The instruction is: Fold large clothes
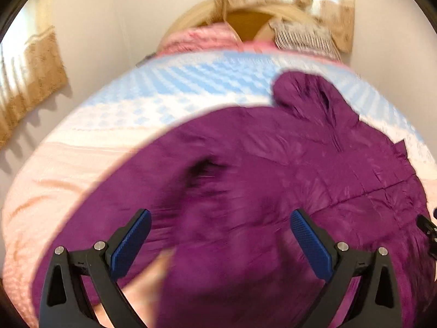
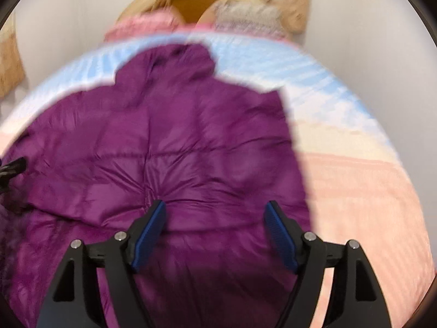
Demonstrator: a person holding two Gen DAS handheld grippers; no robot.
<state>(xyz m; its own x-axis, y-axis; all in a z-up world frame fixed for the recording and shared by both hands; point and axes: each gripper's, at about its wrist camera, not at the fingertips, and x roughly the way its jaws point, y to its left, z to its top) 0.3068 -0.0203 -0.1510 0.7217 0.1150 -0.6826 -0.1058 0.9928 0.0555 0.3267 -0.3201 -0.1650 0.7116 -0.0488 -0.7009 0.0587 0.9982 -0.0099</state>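
The big purple jacket point(image 1: 273, 180) lies spread on the bed point(image 1: 68, 169), its hood point(image 1: 306, 93) up near the pillows. The left gripper point(image 1: 220, 236) is wide and holds nothing; so is the right gripper point(image 2: 215, 231). I think each should pinch a side edge firmly, then fold together slowly.
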